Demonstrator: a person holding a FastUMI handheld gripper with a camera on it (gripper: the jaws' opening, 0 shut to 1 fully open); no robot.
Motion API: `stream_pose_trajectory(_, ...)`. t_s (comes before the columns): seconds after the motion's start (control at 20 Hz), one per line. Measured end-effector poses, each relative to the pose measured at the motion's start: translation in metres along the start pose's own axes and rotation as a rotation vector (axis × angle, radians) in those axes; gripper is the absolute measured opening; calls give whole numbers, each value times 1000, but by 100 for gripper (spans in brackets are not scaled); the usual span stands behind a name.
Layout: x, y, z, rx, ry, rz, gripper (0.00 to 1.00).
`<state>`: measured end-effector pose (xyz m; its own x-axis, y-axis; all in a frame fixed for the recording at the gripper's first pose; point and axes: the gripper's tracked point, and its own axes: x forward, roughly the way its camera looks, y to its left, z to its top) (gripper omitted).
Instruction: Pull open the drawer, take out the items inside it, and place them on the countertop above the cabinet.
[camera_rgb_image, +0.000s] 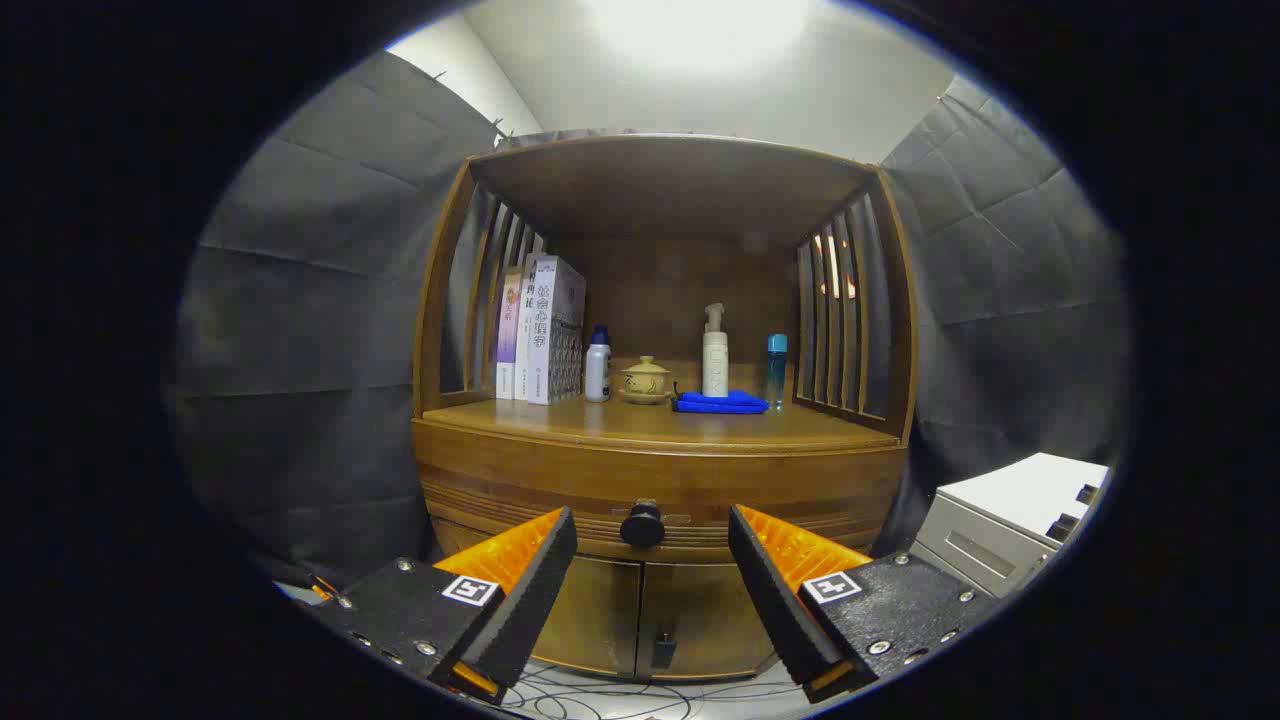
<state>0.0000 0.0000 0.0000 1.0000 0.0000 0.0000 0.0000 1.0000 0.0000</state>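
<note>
Gripper view: the tool (652, 535) is wide open, gripping nothing, its fingers flanking the dark knob (642, 524) of the closed drawer (560, 490), just beneath the tabletop (640, 422) of the wooden cabinet (690, 620).

Take the drawer knob (642, 524) as your mark: your gripper (652, 548) spreads its fingers apart either side of it, short of touching. Above it lies the countertop (640, 422), bearing books (545, 330) at left, cloth (722, 402) right.
</note>
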Motion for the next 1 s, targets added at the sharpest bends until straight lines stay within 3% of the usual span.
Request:
stream_pose_trajectory(0.65,8,5,5,33,-4,3,95)
stream_pose_trajectory(1.0,31,-6,10,53,1,-39,95)
